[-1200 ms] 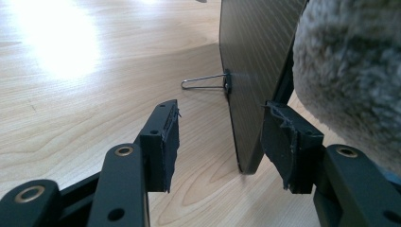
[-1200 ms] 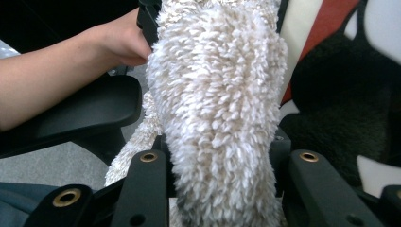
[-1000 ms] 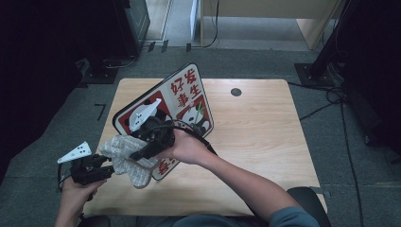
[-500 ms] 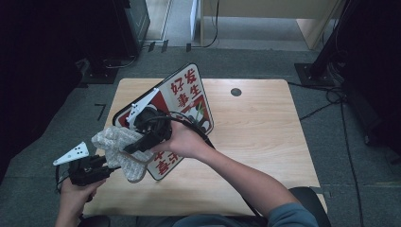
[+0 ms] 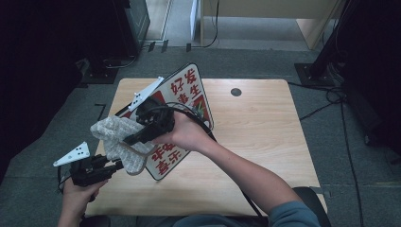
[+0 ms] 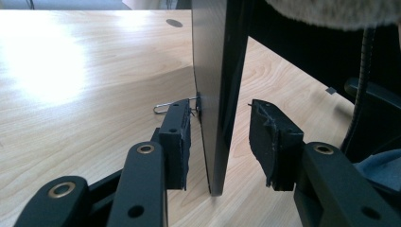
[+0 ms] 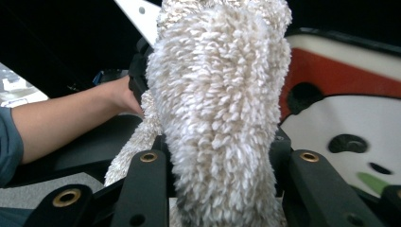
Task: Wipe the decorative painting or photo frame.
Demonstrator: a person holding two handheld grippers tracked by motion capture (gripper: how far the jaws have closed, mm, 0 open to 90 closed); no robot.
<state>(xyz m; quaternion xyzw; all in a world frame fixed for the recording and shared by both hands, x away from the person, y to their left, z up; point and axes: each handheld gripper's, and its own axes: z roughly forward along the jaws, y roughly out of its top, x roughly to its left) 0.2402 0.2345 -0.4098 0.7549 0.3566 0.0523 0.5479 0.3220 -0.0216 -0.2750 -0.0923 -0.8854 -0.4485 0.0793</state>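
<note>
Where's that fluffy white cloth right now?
In the high view the cloth sits left of centre, clamped in the right gripper against the lower left of the triangular sign, just above the left gripper.

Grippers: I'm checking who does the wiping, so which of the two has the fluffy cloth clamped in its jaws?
The right gripper: the white fluffy cloth is pinched between its jaws. The left gripper instead straddles the sign board edge.

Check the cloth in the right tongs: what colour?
Off-white, fluffy cloth; it shows best in the right gripper view.
</note>
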